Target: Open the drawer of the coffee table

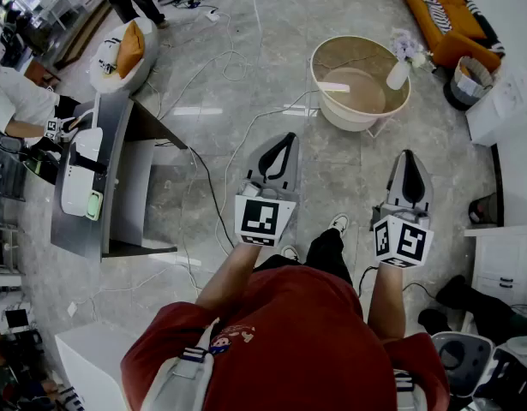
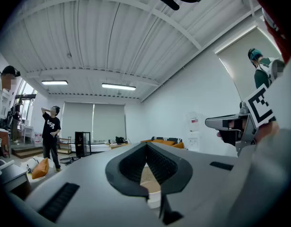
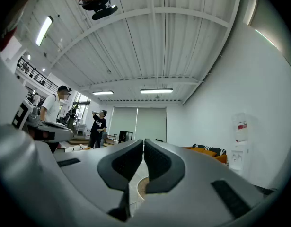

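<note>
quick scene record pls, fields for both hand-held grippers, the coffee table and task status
left hand-held gripper: shut, empty, in the air
right hand-held gripper: shut, empty, in the air
coffee table: round, ahead of both, untouched
on table: white vase
drawer: not visible in any view
task status: not started

Glossy floor (image 1: 349, 165) (probably polished stone)

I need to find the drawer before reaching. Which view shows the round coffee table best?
The head view: the whole table shows from above, rim and top. The left and right gripper views each catch only a sliver of it, low between the jaws. No view shows a drawer.
</note>
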Demonstrator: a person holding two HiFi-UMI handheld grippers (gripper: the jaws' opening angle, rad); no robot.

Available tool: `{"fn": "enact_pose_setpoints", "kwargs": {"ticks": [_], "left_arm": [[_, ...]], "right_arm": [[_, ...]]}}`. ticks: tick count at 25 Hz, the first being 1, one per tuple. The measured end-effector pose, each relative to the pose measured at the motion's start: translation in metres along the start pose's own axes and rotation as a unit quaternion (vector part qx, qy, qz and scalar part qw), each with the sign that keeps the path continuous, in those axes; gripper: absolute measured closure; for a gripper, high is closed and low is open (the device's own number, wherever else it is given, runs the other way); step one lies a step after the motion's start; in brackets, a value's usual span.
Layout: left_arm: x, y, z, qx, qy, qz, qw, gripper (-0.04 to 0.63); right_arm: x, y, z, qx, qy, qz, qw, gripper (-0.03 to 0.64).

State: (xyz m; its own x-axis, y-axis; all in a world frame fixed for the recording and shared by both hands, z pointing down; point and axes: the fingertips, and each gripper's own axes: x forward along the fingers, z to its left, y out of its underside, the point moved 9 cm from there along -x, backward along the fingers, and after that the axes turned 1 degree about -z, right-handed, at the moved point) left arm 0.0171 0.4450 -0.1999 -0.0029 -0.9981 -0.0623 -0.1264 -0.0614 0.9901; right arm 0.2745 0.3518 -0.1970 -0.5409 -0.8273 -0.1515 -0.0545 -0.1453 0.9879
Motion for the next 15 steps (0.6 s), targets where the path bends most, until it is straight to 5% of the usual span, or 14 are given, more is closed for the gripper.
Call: {"fn": "enact_pose_setpoints", "kwargs": {"ticks": [15], "left_arm": [[-0.0096, -0.0030, 0.0008, 0.002, 0.003, -0.004, 1.0000, 0.581]], "right_arm": [[-0.0075, -0.0037, 0.0050, 0.014, -0.002, -0.019, 1.000, 0.592]]}}
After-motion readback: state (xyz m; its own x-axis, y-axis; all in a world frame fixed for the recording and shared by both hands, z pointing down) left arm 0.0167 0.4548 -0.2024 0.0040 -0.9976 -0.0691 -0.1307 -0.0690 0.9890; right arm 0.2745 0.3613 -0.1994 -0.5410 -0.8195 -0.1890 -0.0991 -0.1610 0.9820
